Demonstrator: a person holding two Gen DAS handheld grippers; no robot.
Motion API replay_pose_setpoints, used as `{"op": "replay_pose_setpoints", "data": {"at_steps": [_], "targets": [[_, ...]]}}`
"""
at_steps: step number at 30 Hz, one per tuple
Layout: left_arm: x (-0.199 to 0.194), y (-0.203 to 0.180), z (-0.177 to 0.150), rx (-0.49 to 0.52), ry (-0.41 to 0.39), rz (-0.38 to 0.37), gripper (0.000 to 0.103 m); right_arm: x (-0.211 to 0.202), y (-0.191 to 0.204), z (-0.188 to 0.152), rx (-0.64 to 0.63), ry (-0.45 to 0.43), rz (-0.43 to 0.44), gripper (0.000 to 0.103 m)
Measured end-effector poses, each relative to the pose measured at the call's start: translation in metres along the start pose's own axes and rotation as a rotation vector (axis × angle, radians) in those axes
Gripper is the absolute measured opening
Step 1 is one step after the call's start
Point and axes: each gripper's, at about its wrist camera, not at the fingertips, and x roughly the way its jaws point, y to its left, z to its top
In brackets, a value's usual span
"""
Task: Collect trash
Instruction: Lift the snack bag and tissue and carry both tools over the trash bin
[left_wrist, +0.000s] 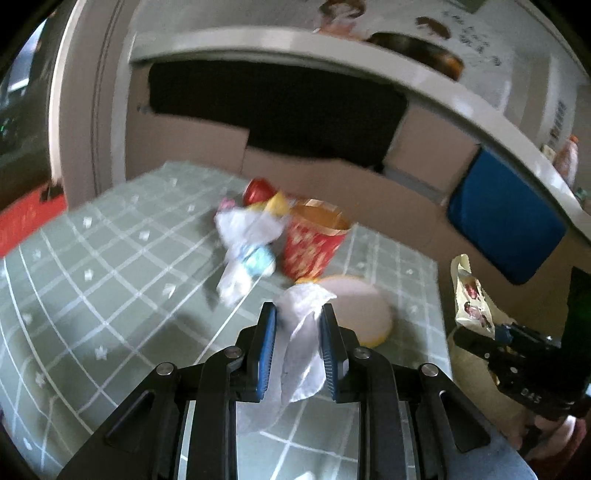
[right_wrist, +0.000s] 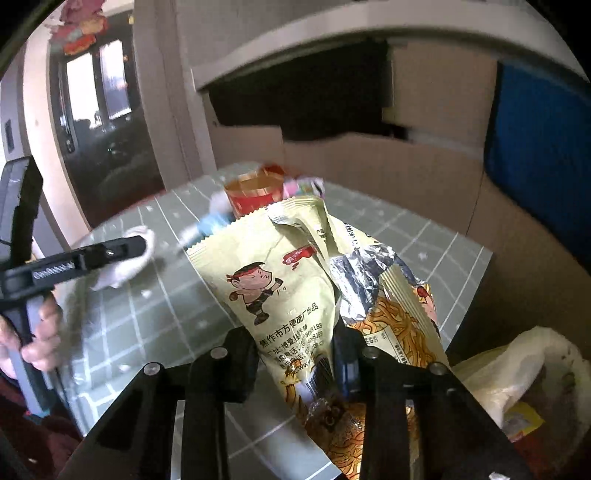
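Observation:
My left gripper (left_wrist: 298, 317) is shut on a crumpled white tissue (left_wrist: 303, 332) that hangs between its blue pads above the green checked table (left_wrist: 110, 277). My right gripper (right_wrist: 295, 354) is shut on a pale instant-noodle packet (right_wrist: 288, 280), torn open with its foil lining showing, and the packet hides the fingertips. Behind on the table stand a red paper cup (left_wrist: 314, 247), a crumpled white wrapper (left_wrist: 247, 236) and a round white lid (left_wrist: 362, 314). The left wrist view shows the right gripper (left_wrist: 480, 338) holding the packet (left_wrist: 472, 299) off the table's right edge.
A bin lined with a pale plastic bag (right_wrist: 517, 376) sits low at the right, beside the table. Cardboard boxes (left_wrist: 332, 173) and a blue panel (left_wrist: 506, 221) stand behind the table under a white shelf. A hand (right_wrist: 40, 332) holds the left gripper (right_wrist: 140, 243).

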Motion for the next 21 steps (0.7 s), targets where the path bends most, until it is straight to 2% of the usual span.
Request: {"op": "replay_pose_setpoints", "data": {"at_steps": [3, 9, 21], "targets": [[-0.017, -0.023, 0.009, 0.056, -0.062, -0.027, 0.024, -0.026, 0.004, 0.006, -0.001, -0.053, -0.019, 0.031], [-0.038, -0.074, 0.024, 0.126, -0.131, -0.101, 0.024, -0.085, -0.01, 0.015, 0.045, -0.156, -0.077, 0.031], [-0.035, -0.198, 0.022, 0.249, -0.145, -0.322, 0.024, -0.199, -0.067, -0.006, 0.175, -0.31, -0.288, 0.031]]}}
